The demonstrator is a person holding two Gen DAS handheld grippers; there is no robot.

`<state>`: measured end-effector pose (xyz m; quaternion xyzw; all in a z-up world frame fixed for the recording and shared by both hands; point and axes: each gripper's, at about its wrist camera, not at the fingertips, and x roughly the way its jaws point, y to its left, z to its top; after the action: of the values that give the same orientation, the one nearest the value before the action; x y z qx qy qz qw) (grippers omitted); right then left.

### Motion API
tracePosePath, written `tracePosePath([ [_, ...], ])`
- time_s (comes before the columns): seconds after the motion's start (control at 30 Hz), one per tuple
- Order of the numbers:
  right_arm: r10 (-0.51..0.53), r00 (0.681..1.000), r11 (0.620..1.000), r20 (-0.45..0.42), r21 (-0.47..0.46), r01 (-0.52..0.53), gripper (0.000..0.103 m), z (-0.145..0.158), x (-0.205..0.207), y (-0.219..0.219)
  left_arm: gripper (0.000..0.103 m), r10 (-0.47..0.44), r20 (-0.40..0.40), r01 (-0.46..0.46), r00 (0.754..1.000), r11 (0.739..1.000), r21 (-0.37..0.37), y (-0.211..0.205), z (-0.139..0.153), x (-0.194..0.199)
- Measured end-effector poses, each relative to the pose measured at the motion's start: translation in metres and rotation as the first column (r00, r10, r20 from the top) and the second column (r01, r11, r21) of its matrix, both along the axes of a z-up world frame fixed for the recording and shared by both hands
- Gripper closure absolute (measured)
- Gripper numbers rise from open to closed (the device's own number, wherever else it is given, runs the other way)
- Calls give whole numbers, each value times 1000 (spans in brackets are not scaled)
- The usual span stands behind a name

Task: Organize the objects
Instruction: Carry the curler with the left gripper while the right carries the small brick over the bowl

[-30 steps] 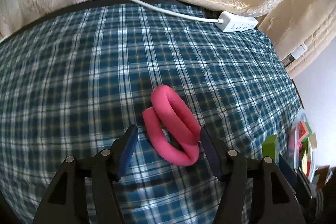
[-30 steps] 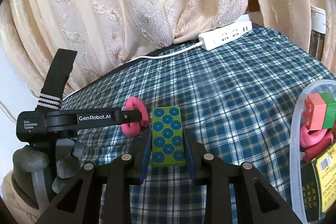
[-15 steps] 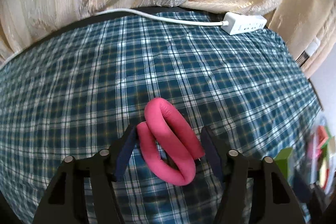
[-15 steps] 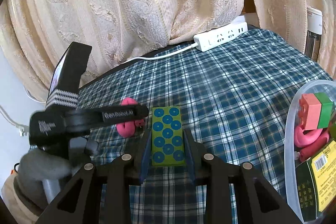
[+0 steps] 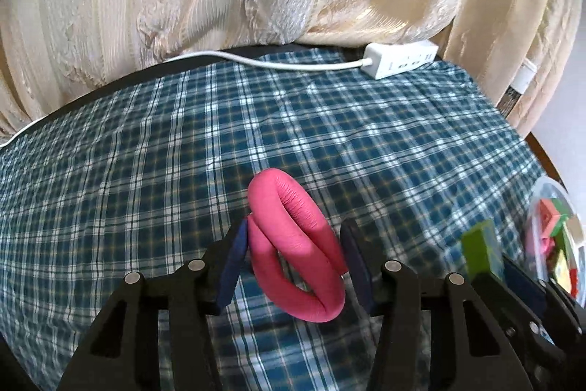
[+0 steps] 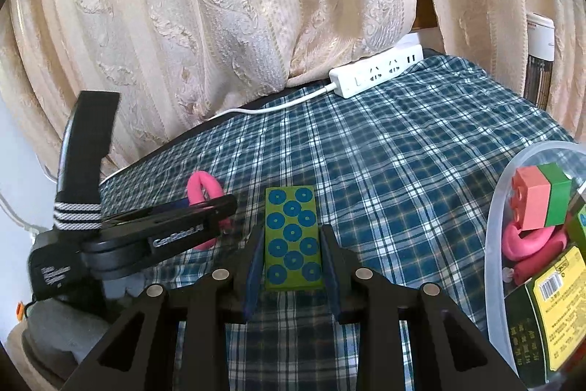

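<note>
With several blocks and pink pieces already gathered in the clear tub [image 6: 492, 226] at the right, 2 items are judged left: the pink loop [image 5: 293, 244], between the closing jaws of the left gripper [image 5: 293, 259] (both pads apparently touching), and the green dotted block [image 6: 293, 237], clenched in the right gripper [image 6: 293, 266] above the plaid counter [image 6: 403, 171].

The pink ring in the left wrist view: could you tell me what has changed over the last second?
The left gripper is closing on the pink ring, squeezing it narrower and tipping it off the checked cloth. The right gripper has kept its grip on the green dotted block.
</note>
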<state>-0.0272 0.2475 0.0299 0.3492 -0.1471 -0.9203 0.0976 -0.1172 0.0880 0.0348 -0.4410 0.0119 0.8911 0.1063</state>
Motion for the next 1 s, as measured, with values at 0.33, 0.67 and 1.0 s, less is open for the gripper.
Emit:
tracePosePath([
  [0.33, -53, 998, 998, -36, -20, 52, 72, 10, 18, 14, 50, -70, -47, 71, 996, 997, 13, 17, 23, 30],
  [0.67, -173, 983, 985, -62, -23, 172, 72, 28, 59, 66, 50, -190, -68, 193, 979, 981, 38, 56, 41, 57],
  [1.0, -308, 950, 951, -56, 10, 309, 72, 31, 90, 137, 50, -295, -86, 299, 952, 954, 37, 100, 52, 82],
])
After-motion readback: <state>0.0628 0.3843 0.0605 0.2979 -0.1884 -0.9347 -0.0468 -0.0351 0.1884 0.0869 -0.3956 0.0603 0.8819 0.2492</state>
